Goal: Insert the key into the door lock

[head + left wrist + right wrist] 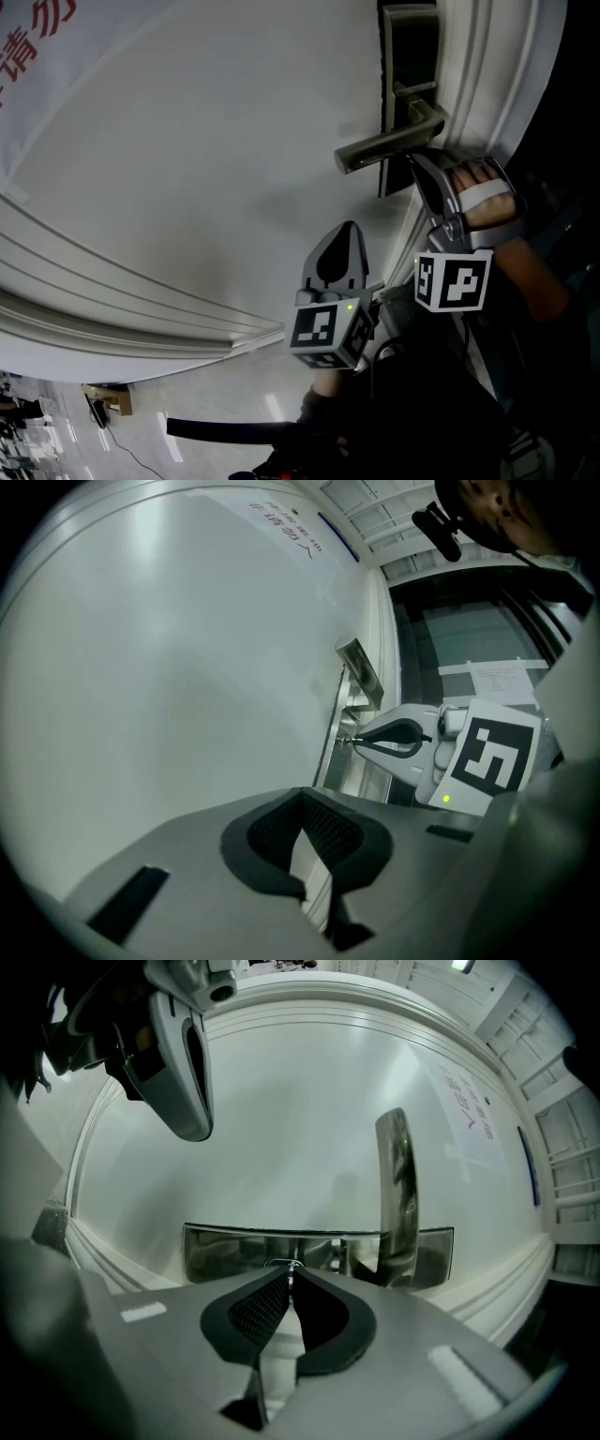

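The white door carries a dark metal lock plate (pixel 409 56) with a silver lever handle (pixel 389 143). My right gripper (pixel 412 159), held in a hand, has its tips at the plate just below the lever. In the right gripper view, the right gripper (pixel 291 1277) is shut on a thin metal key (pixel 292 1267) whose tip meets the lock plate (pixel 234 1251), left of the handle (pixel 397 1194). In the left gripper view the key (pixel 346 740) pokes from the right gripper (pixel 356 741) toward the plate. My left gripper (pixel 350 227) hangs lower left, shut and empty (pixel 302 797).
The door's moulded panel edges (pixel 112 309) run across the lower left. The white door frame (pixel 487 84) stands right of the lock plate. A sign with red characters (pixel 37 37) hangs on the door at the top left. Floor and a black bar (pixel 225 429) show below.
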Tool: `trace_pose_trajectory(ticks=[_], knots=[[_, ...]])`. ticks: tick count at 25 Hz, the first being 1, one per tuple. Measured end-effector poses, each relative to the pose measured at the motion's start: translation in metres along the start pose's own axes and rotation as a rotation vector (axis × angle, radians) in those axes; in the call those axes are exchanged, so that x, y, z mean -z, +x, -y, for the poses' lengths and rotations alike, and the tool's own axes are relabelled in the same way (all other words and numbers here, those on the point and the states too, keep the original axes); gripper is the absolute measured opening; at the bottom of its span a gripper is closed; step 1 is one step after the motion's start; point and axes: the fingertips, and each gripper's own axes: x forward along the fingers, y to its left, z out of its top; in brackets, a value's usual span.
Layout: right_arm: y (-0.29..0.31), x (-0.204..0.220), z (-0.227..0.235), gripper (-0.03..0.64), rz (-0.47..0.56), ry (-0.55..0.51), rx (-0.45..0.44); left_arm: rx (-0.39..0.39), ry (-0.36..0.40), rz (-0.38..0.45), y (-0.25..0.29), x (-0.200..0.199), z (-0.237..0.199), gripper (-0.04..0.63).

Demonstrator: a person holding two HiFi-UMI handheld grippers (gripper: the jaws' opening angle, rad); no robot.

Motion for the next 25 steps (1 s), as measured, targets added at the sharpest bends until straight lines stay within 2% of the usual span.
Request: trace_pose_trajectory(ticks=[6,9,15,18,23,25], knots=[[-0.002,-0.001,-0.002,0.015,0.047,0.063,0.020,-0.010,0.009,-0.023,-0.003,0.001,-0.001,0.000],[-0.003,-0.001,0.000,0.015,0.068,0.116,0.028,-0.041,0.002,-0.074,-0.006,0.001,-0.001,0.000],[-0.021,0.008,0.000,0.020,0.095,0.242,0.017,-0.031,0.028,-0.015,-0.005,0.000,0.001,0.000],[-0.035,0.015,0.002,0.017,0.108,0.409,0.008,-0.040,0.030,-0.022,-0.008,0.001,0.002,0.000],[-0.050,0.018,0.006,0.002,0.200,0.842,-0.009,-0.042,0.046,-0.029,-0.011,0.001,0.006,0.000],[-0.053,0.019,0.002,0.002,0.222,0.969,-0.024,-0.041,0.052,-0.031,-0.011,0.002,0.009,0.000]])
